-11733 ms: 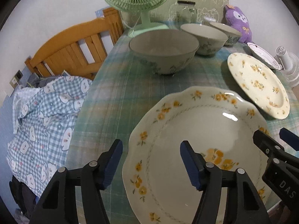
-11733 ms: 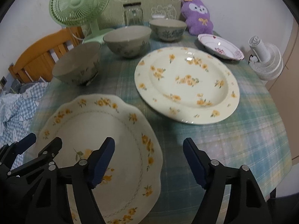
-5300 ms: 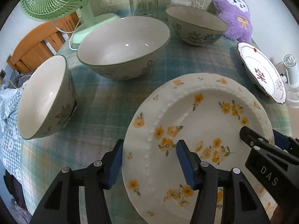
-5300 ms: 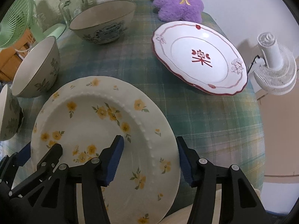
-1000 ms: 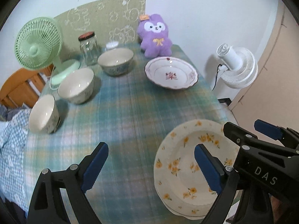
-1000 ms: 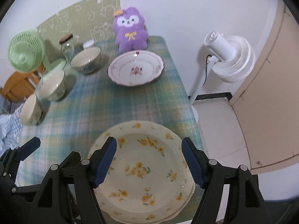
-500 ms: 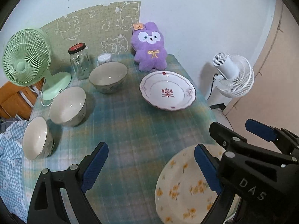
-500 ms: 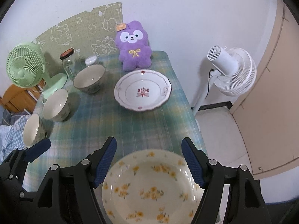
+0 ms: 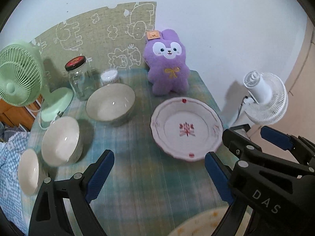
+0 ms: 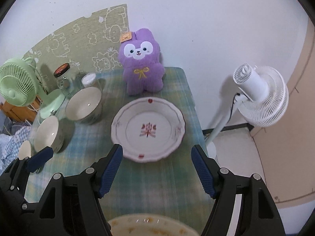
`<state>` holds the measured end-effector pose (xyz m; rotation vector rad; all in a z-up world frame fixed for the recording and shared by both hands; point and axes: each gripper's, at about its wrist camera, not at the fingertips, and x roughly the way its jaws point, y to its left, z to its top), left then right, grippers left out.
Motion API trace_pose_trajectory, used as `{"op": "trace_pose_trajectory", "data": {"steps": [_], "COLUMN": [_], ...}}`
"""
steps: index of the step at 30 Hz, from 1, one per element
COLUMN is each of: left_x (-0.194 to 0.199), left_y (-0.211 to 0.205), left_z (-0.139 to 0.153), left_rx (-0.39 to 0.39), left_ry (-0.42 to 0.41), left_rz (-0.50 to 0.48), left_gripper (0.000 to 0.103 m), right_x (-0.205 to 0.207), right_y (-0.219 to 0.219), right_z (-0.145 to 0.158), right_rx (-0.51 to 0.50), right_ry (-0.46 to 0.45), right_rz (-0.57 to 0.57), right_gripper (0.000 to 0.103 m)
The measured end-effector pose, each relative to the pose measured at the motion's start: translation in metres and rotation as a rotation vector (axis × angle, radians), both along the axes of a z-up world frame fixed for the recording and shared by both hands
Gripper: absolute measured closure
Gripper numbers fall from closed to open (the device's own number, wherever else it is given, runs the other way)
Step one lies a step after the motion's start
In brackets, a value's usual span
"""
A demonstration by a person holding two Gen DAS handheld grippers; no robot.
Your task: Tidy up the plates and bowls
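Observation:
A white plate with a red motif lies on the plaid table ahead of both grippers. Three bowls stand in a row at the left: a large one, a middle one and a small one. The yellow-flowered plates show at the bottom edge, below the grippers. My left gripper is open and empty. My right gripper is open and empty, hovering short of the white plate.
A purple plush toy sits behind the white plate. A glass jar and a green desk fan stand at the back left. A white floor fan stands off the table's right edge. Checked cloth hangs at the left.
Both grippers have risen and moved forward from the stacked flowered plates, which slid to the bottom edge. The white plate now appears closer. Both stay open.

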<state>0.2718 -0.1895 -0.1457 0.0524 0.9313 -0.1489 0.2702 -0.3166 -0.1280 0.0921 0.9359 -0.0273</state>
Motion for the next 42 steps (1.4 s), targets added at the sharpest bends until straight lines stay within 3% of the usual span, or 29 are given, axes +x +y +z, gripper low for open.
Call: {"op": "trace_pose_trajectory", "data": {"steps": [13,18,33,42], "left_x": [0.079,0.1,0.129,0.128], "left_y": [-0.014,-0.016,-0.019,-0.026], "left_z": [-0.053,-0.076,-0.105,-0.11], "left_rx": [0.006,0.014,0.038,0.053], "left_ry": [0.036,0.058,0.137,0.146], "left_rz": [0.092,0.122,0.136,0.107], "left_gripper": [0.012,0.019,0.03,0.045], "right_x": [0.087,0.111,0.134,0.135], "right_y": [-0.016,-0.023,-0.026,-0.037], "right_z": [-0.052,-0.077,-0.113,-0.128], "right_rx": [0.002,0.041,-0.027,0.025], "right_ry": [0.025,0.05,0.104,0.144], "right_rz": [-0.002,-0.033,-0.04,-0.056], "right_gripper": [0.028,0.028,0.028,0.031]}}
